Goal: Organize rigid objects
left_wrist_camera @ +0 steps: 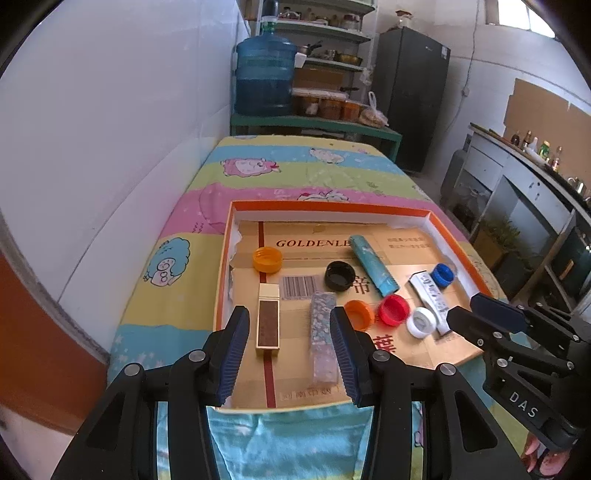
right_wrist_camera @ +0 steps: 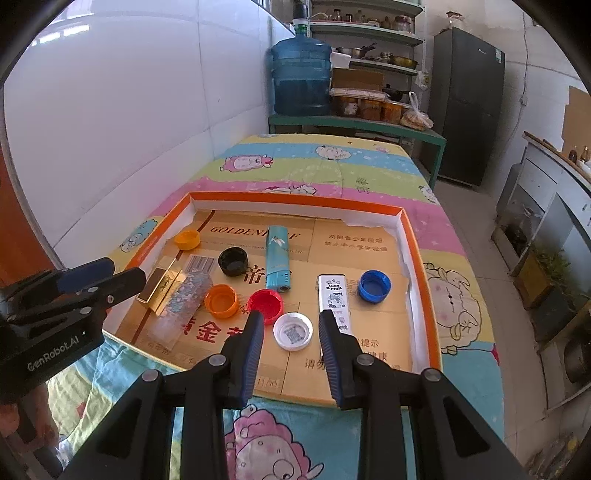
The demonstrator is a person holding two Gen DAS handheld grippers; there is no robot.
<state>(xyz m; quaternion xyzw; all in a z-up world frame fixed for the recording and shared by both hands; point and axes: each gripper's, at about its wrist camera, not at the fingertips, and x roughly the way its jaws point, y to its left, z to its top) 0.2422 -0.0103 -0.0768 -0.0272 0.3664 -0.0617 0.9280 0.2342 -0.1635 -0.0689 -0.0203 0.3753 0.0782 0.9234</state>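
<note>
A shallow orange-rimmed tray point(left_wrist_camera: 332, 206) lined with cardboard holds several bottle caps and lighters. My left gripper point(left_wrist_camera: 290, 314) hovers open over its near left part, above a gold lighter point(left_wrist_camera: 267, 325) and a glittery lighter point(left_wrist_camera: 323, 332), gripping neither. My right gripper point(right_wrist_camera: 291, 319) is open above a white cap point(right_wrist_camera: 293, 330), its pads clear of the cap. Around it lie a red cap point(right_wrist_camera: 265, 303), an orange cap point(right_wrist_camera: 221, 301), a white printed lighter point(right_wrist_camera: 334, 299), a blue cap point(right_wrist_camera: 375, 286), a teal lighter point(right_wrist_camera: 277, 258), a black cap point(right_wrist_camera: 232, 262) and a yellow-orange cap point(right_wrist_camera: 187, 239).
The tray rests on a cartoon-print cloth point(left_wrist_camera: 295, 173) beside a white wall point(left_wrist_camera: 110, 147) on the left. Beyond the far end stand a blue water jug point(left_wrist_camera: 265, 74), green shelves point(right_wrist_camera: 369, 33) and a dark fridge point(right_wrist_camera: 469, 103). A counter point(left_wrist_camera: 535, 177) runs along the right.
</note>
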